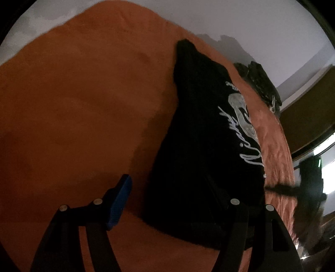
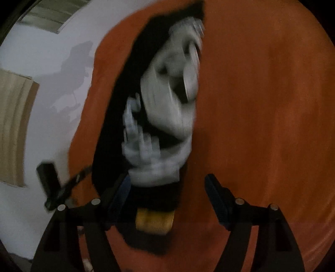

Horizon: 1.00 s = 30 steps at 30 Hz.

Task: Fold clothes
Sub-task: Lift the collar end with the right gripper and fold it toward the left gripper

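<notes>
Both my grippers, left and right, hang with fingers spread apart and holding nothing over the folded black T-shirt, which lies on the orange blanket beside the wall

an orange blanket covers the whole work surface, smooth over most of its spread and rippled into small creases toward its right edge in the left wrist view; the right wrist view shows the same orange blanket, blurred. behind it rises a pale wall with grey shadows cast on it. at the far right of the left wrist view a brown wooden panel runs diagonally beside the wall. in the right wrist view a beige panel stands against the wall at the left, and a slatted vent sits near the top left corner. a small dark device lies at the blanket's left edge, too blurred to identify.
</notes>
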Each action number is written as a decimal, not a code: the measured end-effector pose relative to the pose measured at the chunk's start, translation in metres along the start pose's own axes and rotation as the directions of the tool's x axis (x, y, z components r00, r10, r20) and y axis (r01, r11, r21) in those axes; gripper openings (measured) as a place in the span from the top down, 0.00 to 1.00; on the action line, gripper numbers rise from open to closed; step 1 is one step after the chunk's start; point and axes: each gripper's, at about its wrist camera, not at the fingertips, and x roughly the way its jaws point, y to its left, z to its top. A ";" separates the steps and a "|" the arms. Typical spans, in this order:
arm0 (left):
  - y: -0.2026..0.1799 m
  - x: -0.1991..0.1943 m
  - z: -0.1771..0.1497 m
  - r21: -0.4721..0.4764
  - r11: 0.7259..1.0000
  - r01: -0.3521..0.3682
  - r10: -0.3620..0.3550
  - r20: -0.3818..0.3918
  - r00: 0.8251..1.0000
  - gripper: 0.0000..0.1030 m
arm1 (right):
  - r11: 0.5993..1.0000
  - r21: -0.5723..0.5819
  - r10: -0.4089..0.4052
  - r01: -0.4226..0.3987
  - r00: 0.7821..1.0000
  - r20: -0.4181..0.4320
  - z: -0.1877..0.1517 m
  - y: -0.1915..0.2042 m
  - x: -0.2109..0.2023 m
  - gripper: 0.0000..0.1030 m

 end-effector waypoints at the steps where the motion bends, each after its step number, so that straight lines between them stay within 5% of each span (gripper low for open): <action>1: -0.001 0.005 -0.001 -0.001 1.000 -0.003 0.003 -0.019 1.000 0.32 | 0.999 0.038 0.023 -0.023 1.000 -0.009 -0.020 -0.008 0.004 0.29; 5: -0.002 0.020 -0.004 -0.026 0.999 -0.026 0.025 -0.067 0.997 0.32 | 0.980 0.157 0.129 -0.124 0.992 -0.018 -0.075 -0.029 0.022 0.29; 8: -0.001 0.025 -0.008 -0.073 0.995 0.070 -0.076 -0.081 0.994 0.91 | 0.965 0.186 0.197 -0.185 0.979 -0.047 -0.076 -0.028 0.043 0.29; 9: 0.002 0.027 -0.009 -0.111 0.988 0.106 -0.116 -0.082 0.990 0.91 | 0.961 0.194 0.210 -0.197 0.976 -0.053 -0.074 -0.029 0.050 0.31; 10: 0.003 0.027 -0.010 -0.132 0.983 0.124 -0.135 -0.076 0.988 0.91 | 0.956 0.206 0.225 -0.209 0.973 -0.055 -0.071 -0.031 0.056 0.37; 12: 0.004 0.021 -0.013 -0.138 0.982 0.131 -0.139 -0.053 0.989 0.91 | 0.944 0.251 0.234 -0.213 0.971 -0.054 -0.068 -0.037 0.062 0.96; 19: 0.010 0.009 -0.021 -0.208 0.957 0.202 -0.215 -0.043 0.976 0.91 | 0.939 0.274 0.218 -0.207 0.976 -0.009 -0.085 -0.028 0.035 0.96; 23: 0.030 0.019 -0.027 -0.306 0.927 0.216 -0.241 -0.047 0.969 0.87 | 0.908 0.370 0.253 -0.195 0.961 -0.113 -0.088 -0.052 0.073 0.88; 27: 0.023 0.002 -0.023 -0.207 0.966 0.157 -0.167 -0.034 0.985 0.80 | 0.987 0.149 0.053 -0.052 0.999 -0.004 -0.079 -0.028 0.037 0.56; 30: 0.025 0.001 -0.022 -0.187 0.970 0.153 -0.165 -0.046 0.985 0.80 | 0.997 -0.010 -0.079 0.081 0.988 0.134 -0.082 0.000 0.013 0.56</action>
